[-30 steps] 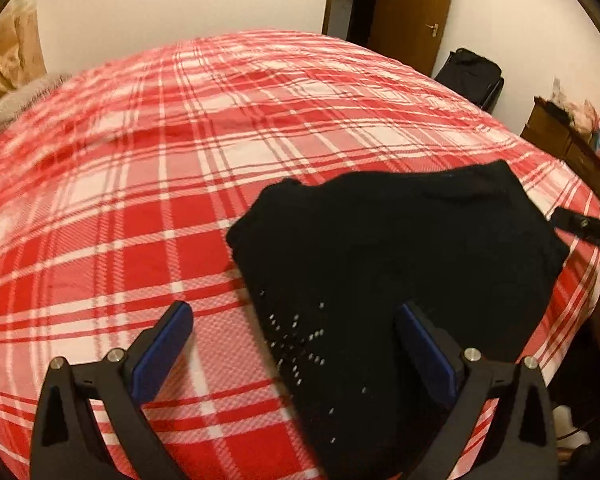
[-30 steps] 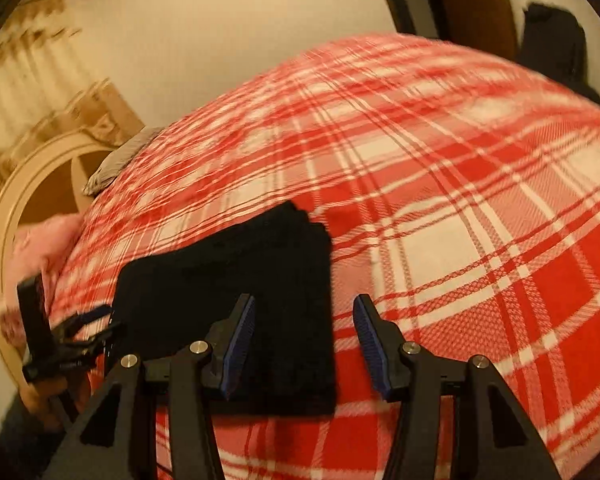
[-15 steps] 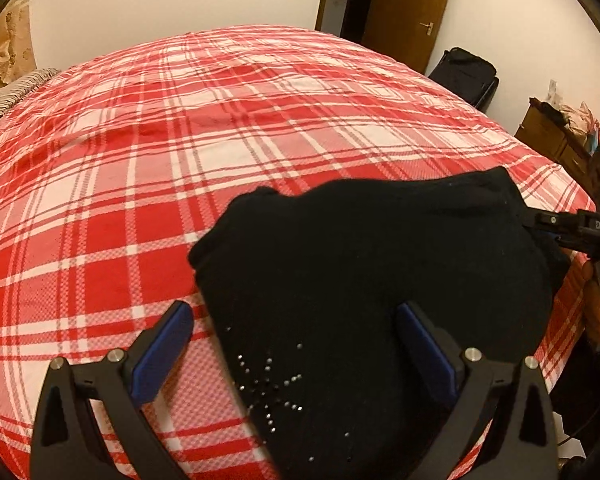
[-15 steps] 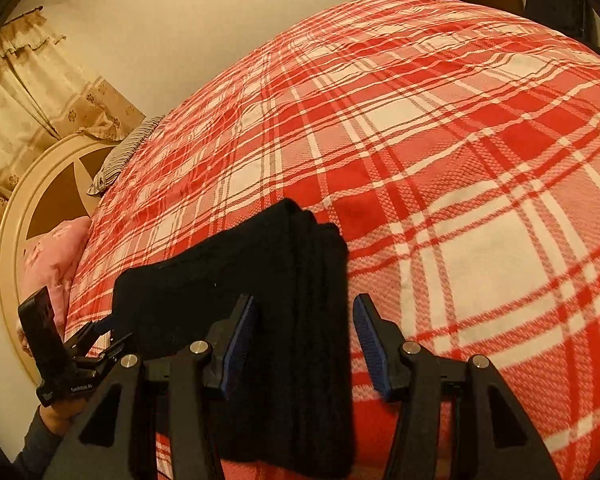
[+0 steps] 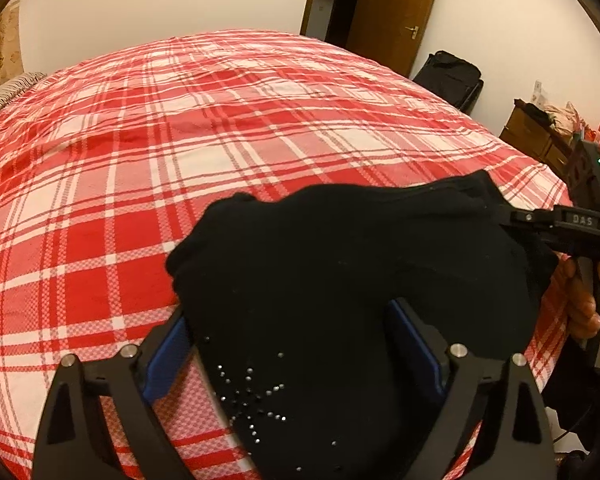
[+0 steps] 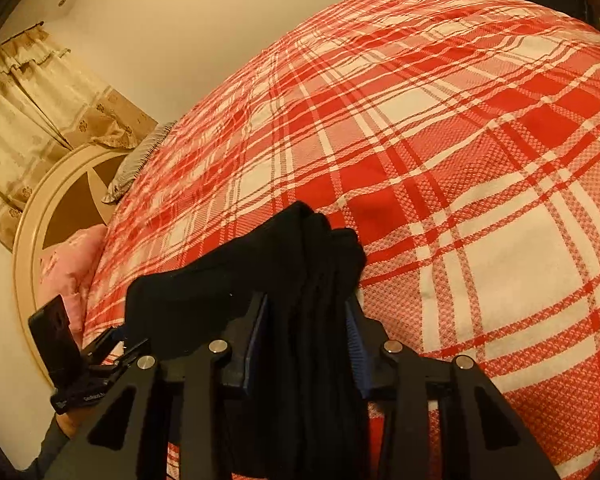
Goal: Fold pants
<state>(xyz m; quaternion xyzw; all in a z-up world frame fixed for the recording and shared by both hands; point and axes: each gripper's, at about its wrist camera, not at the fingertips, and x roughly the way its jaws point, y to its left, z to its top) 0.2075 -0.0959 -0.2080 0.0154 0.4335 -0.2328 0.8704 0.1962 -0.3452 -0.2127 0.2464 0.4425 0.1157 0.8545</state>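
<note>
The black pants (image 5: 340,264) lie folded in a thick bundle on the red and white plaid bed (image 5: 180,128), near its close edge. A star of small studs shows on the near part. My left gripper (image 5: 288,340) has its jaws wide apart around the near left end of the bundle, the cloth filling the gap. My right gripper (image 6: 306,320) is closed onto the stacked folds at the other end of the pants (image 6: 292,264). It also shows at the right in the left wrist view (image 5: 560,228).
A brown door (image 5: 396,12), a black bag (image 5: 448,76) and a wooden dresser (image 5: 540,140) stand beyond the bed's far right. A round headboard (image 6: 32,220), a pink pillow (image 6: 68,264) and curtains (image 6: 28,100) are at the head of the bed.
Both grippers have moved forward onto the pants. The right jaws have narrowed onto the stacked folds. The bundle's ends have risen slightly and bunched.
</note>
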